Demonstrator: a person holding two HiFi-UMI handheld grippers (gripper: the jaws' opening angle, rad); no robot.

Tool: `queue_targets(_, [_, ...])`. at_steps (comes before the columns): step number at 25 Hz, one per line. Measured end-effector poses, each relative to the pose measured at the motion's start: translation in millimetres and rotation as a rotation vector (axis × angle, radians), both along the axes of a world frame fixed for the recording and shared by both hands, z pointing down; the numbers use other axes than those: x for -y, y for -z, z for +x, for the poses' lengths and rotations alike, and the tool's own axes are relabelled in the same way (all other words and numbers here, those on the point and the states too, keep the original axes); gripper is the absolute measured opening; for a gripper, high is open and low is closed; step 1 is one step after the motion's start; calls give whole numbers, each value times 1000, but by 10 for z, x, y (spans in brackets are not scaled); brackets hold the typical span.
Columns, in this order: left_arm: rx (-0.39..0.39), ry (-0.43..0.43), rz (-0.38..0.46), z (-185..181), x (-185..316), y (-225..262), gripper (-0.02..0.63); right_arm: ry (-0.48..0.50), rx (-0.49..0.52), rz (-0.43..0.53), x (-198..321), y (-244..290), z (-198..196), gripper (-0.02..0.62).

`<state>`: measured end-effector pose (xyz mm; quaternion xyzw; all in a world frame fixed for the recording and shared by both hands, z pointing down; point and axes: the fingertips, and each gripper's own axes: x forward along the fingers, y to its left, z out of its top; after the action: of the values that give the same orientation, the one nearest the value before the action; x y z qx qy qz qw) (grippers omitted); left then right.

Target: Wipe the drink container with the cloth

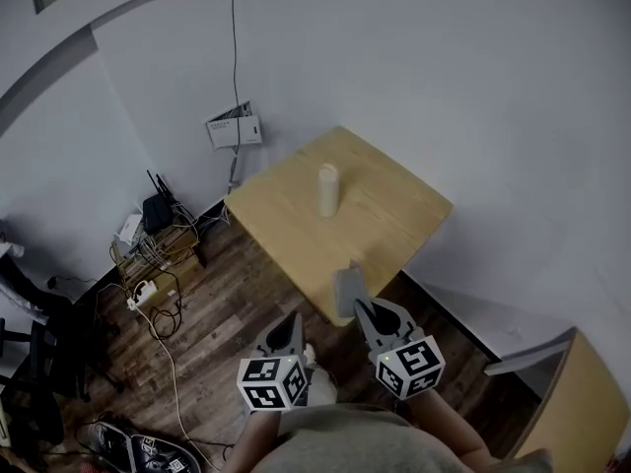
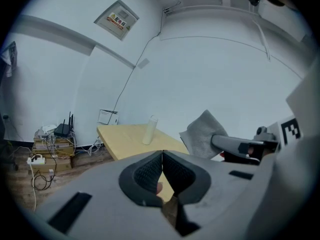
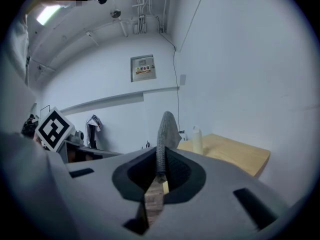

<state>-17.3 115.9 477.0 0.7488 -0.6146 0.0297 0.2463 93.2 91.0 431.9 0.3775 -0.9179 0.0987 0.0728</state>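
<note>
The bottle (image 1: 327,190) stands upright on the table (image 1: 394,227), well ahead of both my grippers and touched by neither. My right gripper (image 1: 361,309) is clamped on the cloth (image 1: 346,289), which sticks out past its tips toward the table's near edge. My left gripper (image 1: 294,321), just beside it, has its jaws pressed together with nothing between them.

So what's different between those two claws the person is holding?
The left claw is closed on nothing; the right claw is closed on a gray cloth. The right claw sits by the table's near corner; the left claw hangs over the wooden floor. Both point toward the white bottle and are well short of it.
</note>
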Motion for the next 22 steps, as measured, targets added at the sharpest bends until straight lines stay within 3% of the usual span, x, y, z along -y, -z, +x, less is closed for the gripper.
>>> queue_targets(22, [1, -109, 4, -546, 1726, 82, 3, -99, -10, 13, 1603, 78, -527, 11])
